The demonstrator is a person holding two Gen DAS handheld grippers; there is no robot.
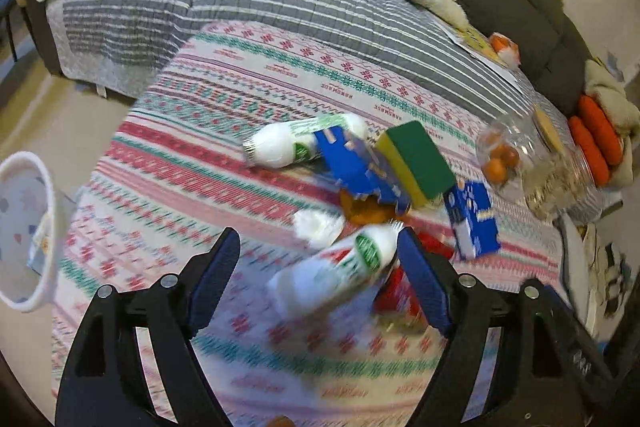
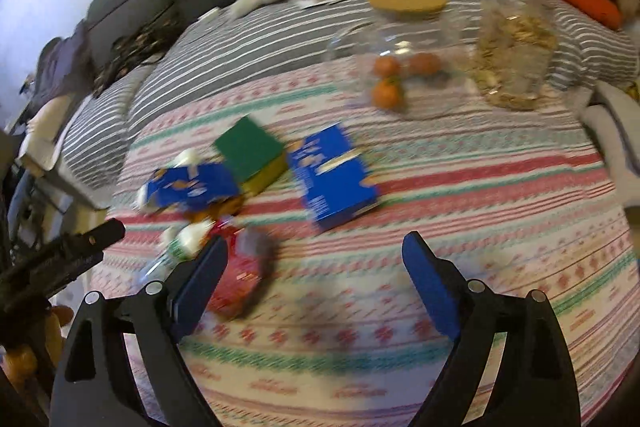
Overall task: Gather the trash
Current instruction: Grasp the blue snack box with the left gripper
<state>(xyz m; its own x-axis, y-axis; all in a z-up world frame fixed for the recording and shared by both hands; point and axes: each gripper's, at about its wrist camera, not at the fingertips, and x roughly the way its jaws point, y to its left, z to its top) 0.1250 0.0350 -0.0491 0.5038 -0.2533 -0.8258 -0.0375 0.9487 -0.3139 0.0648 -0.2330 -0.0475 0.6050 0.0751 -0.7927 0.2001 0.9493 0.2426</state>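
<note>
Patterned cloth (image 2: 460,187) on worktop under trash heap: blue carton (image 2: 334,181) centre, sponge (image 2: 250,149) far-left of it, white bottle (image 1: 340,267) between spread, empty left gripper (image 1: 318,253) jaws; right gripper (image 2: 314,259) likewise apart, empty.

The near part of the patterned tabletop (image 2: 360,367), just in front of the right tool (image 2: 316,247), lies bare, giving open passage. To its left a red packet (image 2: 244,279) sits close by the left finger. Further in, litter crowds together: a blue box (image 2: 332,179), a torn blue carton (image 2: 188,187) and a green-topped sponge (image 2: 250,147). A white bottle (image 1: 340,267) lies between the spread fingers of the left tool (image 1: 316,247). Two clear jars (image 2: 400,67) block the far edge.
</note>
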